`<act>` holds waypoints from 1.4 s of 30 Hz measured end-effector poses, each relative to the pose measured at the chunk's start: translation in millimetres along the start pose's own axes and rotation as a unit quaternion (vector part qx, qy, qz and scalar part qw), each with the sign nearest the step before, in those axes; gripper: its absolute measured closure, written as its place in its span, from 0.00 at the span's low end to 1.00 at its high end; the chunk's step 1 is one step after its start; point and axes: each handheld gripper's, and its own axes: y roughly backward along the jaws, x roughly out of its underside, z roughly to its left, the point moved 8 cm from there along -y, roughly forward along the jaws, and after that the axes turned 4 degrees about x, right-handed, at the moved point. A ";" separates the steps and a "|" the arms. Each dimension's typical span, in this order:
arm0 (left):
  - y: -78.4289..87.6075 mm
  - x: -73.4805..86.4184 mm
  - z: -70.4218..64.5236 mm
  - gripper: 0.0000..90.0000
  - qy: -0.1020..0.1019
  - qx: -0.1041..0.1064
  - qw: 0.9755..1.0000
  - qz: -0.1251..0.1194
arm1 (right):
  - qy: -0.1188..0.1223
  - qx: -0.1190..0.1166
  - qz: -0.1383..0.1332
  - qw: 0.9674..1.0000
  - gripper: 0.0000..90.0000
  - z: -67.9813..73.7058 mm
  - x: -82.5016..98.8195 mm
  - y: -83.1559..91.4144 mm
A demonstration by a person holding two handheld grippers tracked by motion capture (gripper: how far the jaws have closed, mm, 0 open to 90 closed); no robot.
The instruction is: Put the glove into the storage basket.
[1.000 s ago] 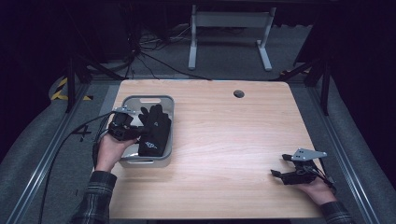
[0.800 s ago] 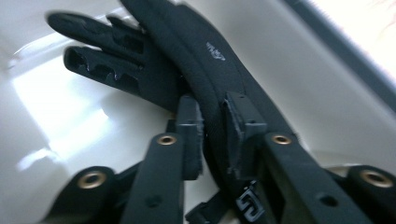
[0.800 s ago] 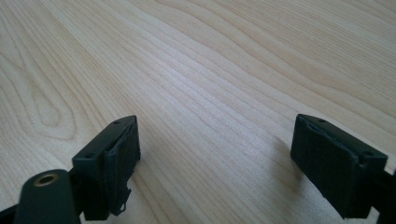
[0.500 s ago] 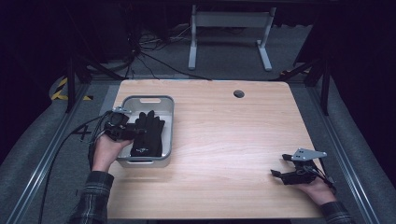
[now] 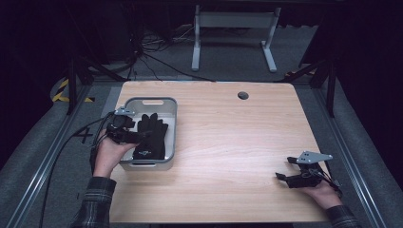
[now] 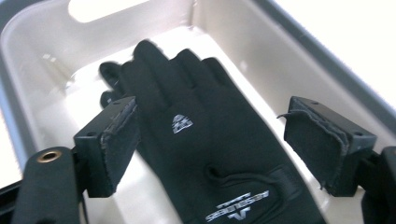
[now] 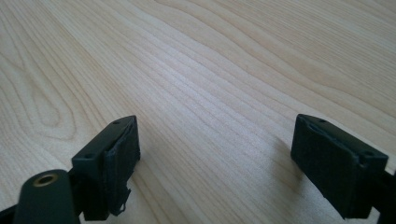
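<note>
So the left gripper (image 6: 212,151) hangs spread wide, straddling the black fabric glove (image 6: 205,154) lying lengthwise in the grey plastic bin (image 5: 168,124); the right gripper (image 5: 299,178), also unclenched, rests well apart.

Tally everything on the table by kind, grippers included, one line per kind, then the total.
Black gloves: 1, a glove lying in the tub
Grey plastic tubs: 1, the tub at the table's left edge
Handheld grippers: 2, the left gripper open over the glove, the right gripper open over bare wood
Total: 4
</note>
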 end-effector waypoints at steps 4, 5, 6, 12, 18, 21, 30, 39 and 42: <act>0.5 -9.4 -17.0 0.19 -0.013 0.010 1.000 -0.007 | 0.000 0.000 0.000 1.000 0.18 0.0 0.0 0.0; 0.5 -11.3 -20.0 0.19 -0.016 0.011 1.000 -0.008 | 0.000 0.000 0.000 1.000 0.18 0.0 0.0 0.0; 0.3 -13.6 -24.5 0.19 -0.020 0.014 1.000 -0.009 | 0.000 0.000 0.000 1.000 0.18 0.0 0.0 0.0; -3.7 -27.0 -59.1 0.19 -0.048 0.039 0.998 -0.022 | 0.000 0.000 0.000 1.000 0.18 0.0 0.0 0.0; -10.0 -36.0 -83.6 0.19 -0.065 0.057 0.996 -0.035 | 0.000 0.000 0.000 1.000 0.18 0.0 0.0 0.0; -16.8 -40.7 -101.4 0.19 -0.078 0.071 0.994 -0.040 | 0.000 0.000 0.000 1.000 0.18 -0.1 0.0 0.0; -39.3 -45.2 -139.7 0.19 -0.100 0.104 0.989 -0.039 | 0.000 0.000 0.000 1.000 0.18 -0.1 0.0 0.0; -65.3 -43.1 -169.4 0.19 -0.118 0.130 0.984 -0.031 | 0.000 0.000 0.000 1.000 0.18 -0.1 0.0 0.0; -69.1 -42.2 -174.8 0.19 -0.122 0.135 0.983 -0.029 | 0.000 0.000 0.000 1.000 0.18 -0.1 0.0 0.0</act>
